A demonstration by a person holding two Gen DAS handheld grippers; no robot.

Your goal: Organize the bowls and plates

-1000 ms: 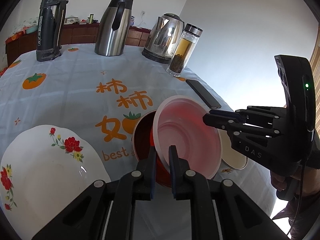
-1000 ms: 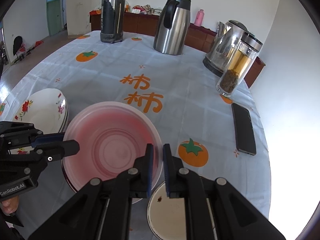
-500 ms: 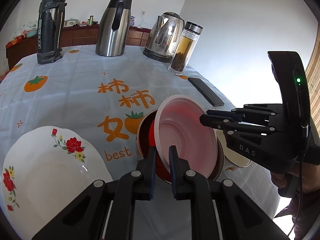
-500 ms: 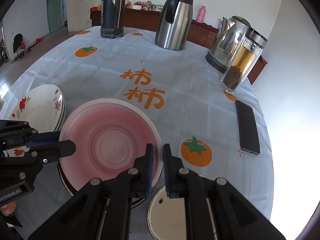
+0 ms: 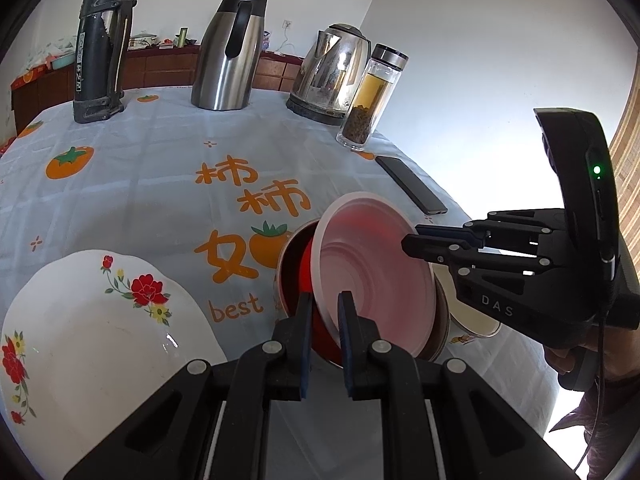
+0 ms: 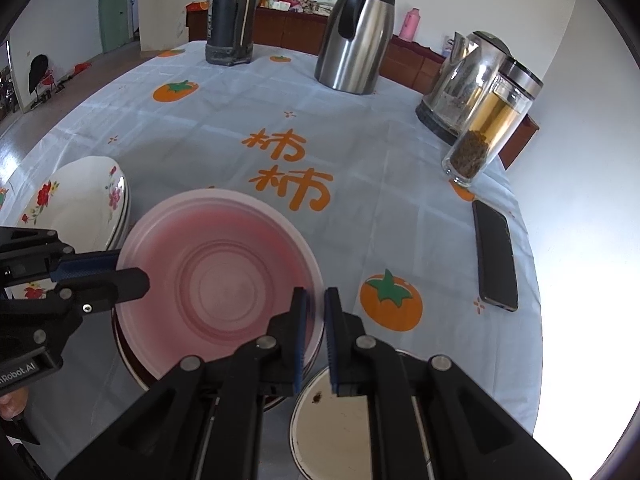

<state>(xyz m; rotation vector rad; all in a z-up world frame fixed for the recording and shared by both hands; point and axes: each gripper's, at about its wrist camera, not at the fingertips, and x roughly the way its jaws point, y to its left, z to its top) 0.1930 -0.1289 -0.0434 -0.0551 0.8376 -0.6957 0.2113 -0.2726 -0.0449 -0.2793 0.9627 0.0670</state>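
Flowered plates (image 6: 80,200) sit stacked at our far left. Next, our left gripper (image 5: 324,320) pinches the near rim of the pink bowl (image 5: 376,276), and over the last second we have lowered it nearer the red bowl (image 5: 304,276) beneath. Our right gripper (image 6: 314,328) clamps the opposite rim. Nesting looks nearly done. A cream bowl (image 6: 332,416) waits rightmost.

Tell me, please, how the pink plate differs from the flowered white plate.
The pink plate is plain and translucent; the flowered white plate is opaque with red blossoms. The pink one sits tilted over a red bowl, pinched by both hand-held grippers; the white one lies untouched. Both are round.
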